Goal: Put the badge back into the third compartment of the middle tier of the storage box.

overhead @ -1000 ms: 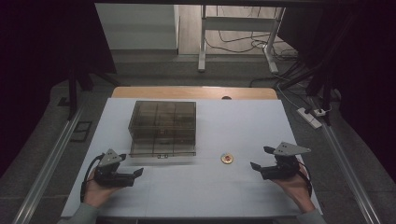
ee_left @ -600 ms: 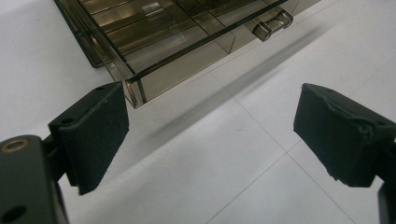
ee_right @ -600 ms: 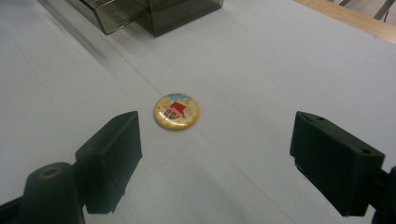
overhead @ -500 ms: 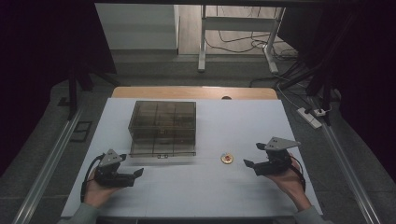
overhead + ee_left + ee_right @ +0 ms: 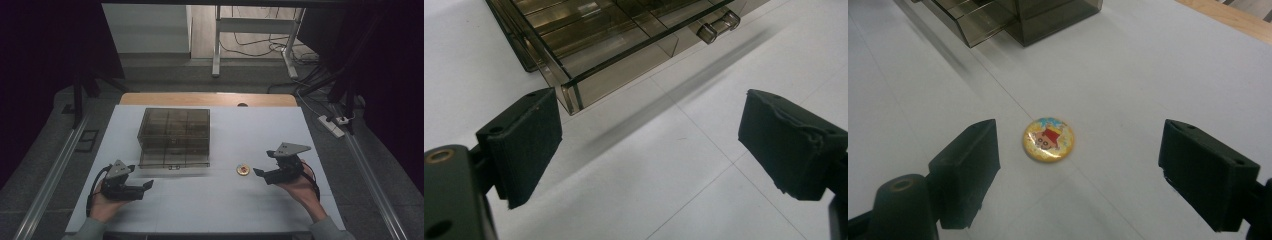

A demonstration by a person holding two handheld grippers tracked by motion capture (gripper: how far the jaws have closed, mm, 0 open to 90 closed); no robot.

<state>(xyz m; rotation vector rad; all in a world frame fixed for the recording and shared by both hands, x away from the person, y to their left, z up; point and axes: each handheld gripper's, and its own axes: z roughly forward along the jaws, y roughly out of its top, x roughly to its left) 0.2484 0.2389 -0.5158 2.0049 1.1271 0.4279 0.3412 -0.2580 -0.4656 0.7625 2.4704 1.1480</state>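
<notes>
A smoky clear plastic box (image 5: 174, 132) with inner compartments stands left of the table's middle, one drawer (image 5: 589, 45) pulled out toward the front. A round yellow badge (image 5: 243, 170) with a red picture lies flat on the white table, right of the box. My right gripper (image 5: 260, 173) is open just right of the badge; in the right gripper view the badge (image 5: 1048, 139) lies on the table between and slightly beyond the jaws. My left gripper (image 5: 145, 186) is open near the front left, empty, pointing at the drawer's front corner.
The white table top (image 5: 200, 210) ends in a wooden strip (image 5: 207, 99) at the far edge. A desk frame and cables (image 5: 250, 47) stand on the floor beyond. A power strip (image 5: 331, 125) lies on the floor to the right.
My right gripper has moved left toward the badge, now close beside it. The left gripper has barely shifted.
</notes>
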